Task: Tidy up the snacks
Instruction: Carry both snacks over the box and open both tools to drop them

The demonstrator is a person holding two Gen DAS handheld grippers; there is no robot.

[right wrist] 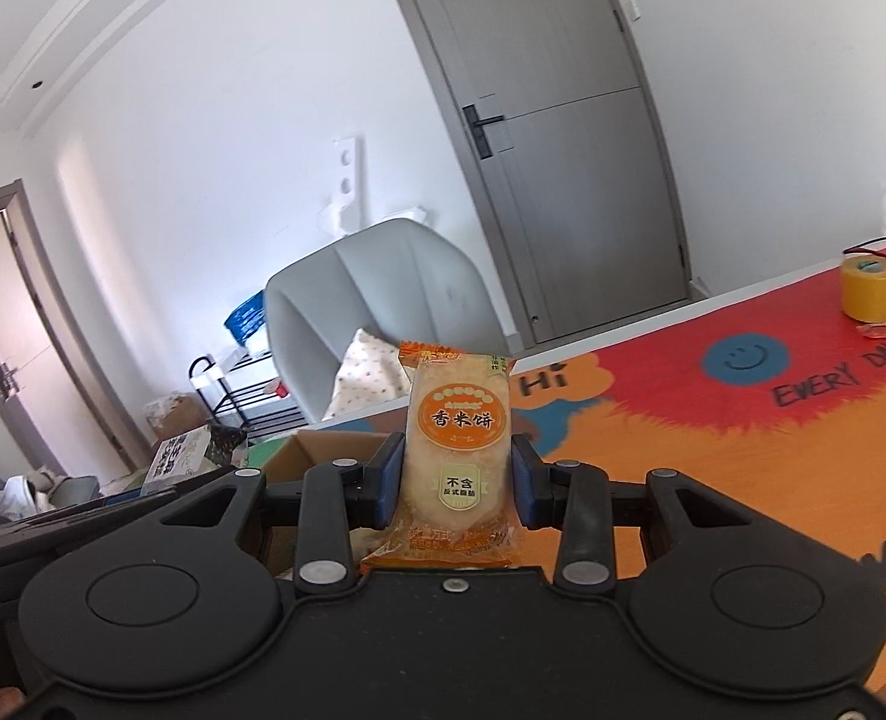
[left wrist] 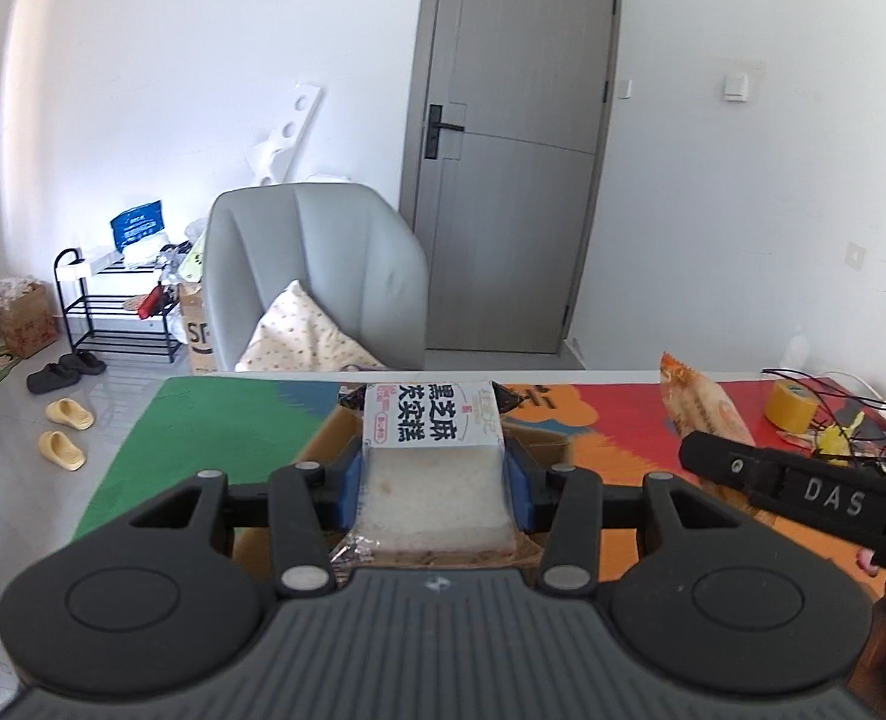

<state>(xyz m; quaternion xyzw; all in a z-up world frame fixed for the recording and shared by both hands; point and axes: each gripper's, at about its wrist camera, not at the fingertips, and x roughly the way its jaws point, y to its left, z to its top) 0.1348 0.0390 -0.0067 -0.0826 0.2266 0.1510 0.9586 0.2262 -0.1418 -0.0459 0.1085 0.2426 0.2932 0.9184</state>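
Snacks held aloft: left gripper (left wrist: 437, 483) fingers clamp sesame cake pack (left wrist: 434, 468), right gripper (right wrist: 456, 483) fingers clamp rice cracker (right wrist: 457, 450), above cardboard box (right wrist: 317, 450). Risk: slippery wrappers sliding loose, missing box.

mat (right wrist: 802, 420) reads "hi", "every"; gripper (left wrist: 826, 495) "das".

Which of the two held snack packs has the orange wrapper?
The orange-wrapped rice cracker pack, clamped in the right hand-held gripper. The left hand-held gripper holds a clear-and-white cake pack instead.
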